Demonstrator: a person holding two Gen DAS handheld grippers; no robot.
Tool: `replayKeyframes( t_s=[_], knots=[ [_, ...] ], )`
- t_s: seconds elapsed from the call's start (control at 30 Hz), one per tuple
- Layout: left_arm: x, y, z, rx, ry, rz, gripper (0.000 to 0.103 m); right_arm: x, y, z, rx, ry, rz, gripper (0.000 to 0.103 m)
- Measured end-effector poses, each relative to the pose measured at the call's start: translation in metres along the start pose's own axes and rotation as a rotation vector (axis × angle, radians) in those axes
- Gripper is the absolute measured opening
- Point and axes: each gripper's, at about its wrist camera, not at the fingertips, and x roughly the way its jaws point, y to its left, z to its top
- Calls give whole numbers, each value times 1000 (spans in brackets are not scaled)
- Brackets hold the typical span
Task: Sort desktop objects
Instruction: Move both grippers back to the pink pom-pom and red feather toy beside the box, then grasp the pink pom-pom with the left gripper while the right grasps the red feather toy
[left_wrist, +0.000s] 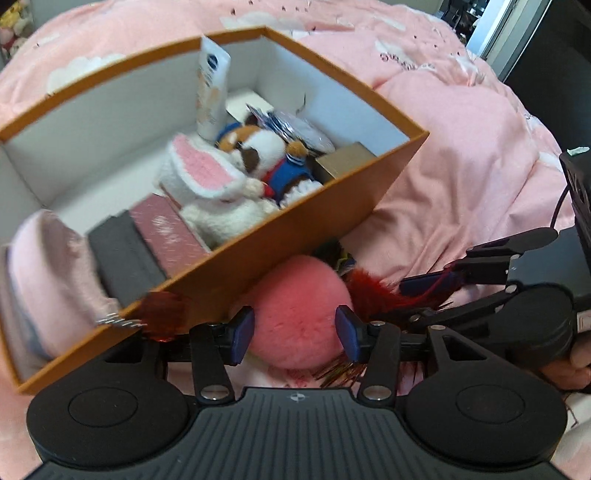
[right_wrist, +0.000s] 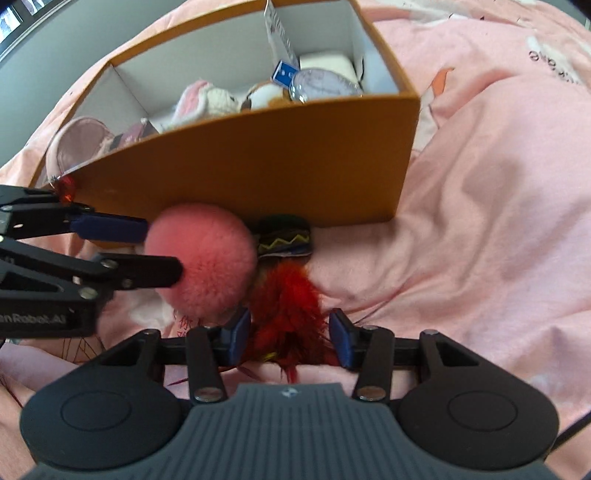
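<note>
Between your left gripper's (left_wrist: 295, 334) blue fingers sits a fluffy pink pom-pom (left_wrist: 295, 314), the jaws spread wide on either side of it; the view leaves it unclear whether the pads touch the fur. Your right gripper (right_wrist: 288, 334) is likewise wide apart, straddling a bunch of red feathers (right_wrist: 286, 306) that lies just beside the pom-pom on the pink bedspread (right_wrist: 480, 221). Past the feathers, a small dark embroidered pouch (right_wrist: 282, 236) with a yellow zigzag rests against the orange cardboard box (right_wrist: 258, 166), whose near wall rises directly behind both grippers. Inside the box lie a white plush rabbit (left_wrist: 210, 181) with pink ears, a brown-and-white plush dog (left_wrist: 258, 155) in blue, an upright cream tube (left_wrist: 212, 88), a gold box (left_wrist: 347, 158), a pink case (left_wrist: 170, 232) and a dark case (left_wrist: 122, 254).
</note>
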Motion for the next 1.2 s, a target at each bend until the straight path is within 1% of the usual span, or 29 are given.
replayKeyframes(
  t_s=[0.03, 0.1, 0.17, 0.23, 0.4, 0.43, 0.53, 0.6, 0.63, 0.73, 0.87, 1.0, 1.13, 1.2],
  knots=[
    [4, -1, 1, -2, 6, -2, 56, 3, 0, 0, -1, 6, 5, 44],
    [12, -2, 2, -10, 17, -2, 56, 9, -1, 1, -2, 19, 12, 44],
    [19, -1, 2, -24, 29, 0, 56, 14, -2, 2, -2, 32, 6, 39],
    [26, 2, 3, -47, 43, 0, 55, 19, -4, 2, 3, 41, 8, 36],
    [42, 11, 1, -118, 76, -11, 55, 27, -6, 3, 6, 59, 31, 34],
    [45, 11, 1, -124, 82, -6, 55, 28, -5, 3, 1, 62, 30, 31],
    [50, 13, -1, -134, 89, 4, 55, 30, -4, 2, 2, 70, 32, 18],
    [50, 14, -3, -137, 87, 8, 53, 30, -5, 2, 7, 71, 34, 13],
    [49, 15, -3, -141, 83, 9, 50, 30, -4, 2, 9, 70, 32, 10],
    [43, 19, -6, -156, 70, 6, 48, 27, -3, 1, 11, 64, 26, 6],
    [30, 20, -13, -137, 66, 10, 47, 15, 2, 0, 8, 29, 19, 4],
    [10, 27, -21, -136, 63, 4, 47, -2, 4, -2, 39, 0, 62, 3],
    [-11, 39, -32, -176, 60, -25, 47, -27, 8, -7, 40, -36, 106, 2],
    [-23, 48, -36, -200, 44, -36, 47, -39, 12, -9, 31, -55, 115, 2]
  ],
)
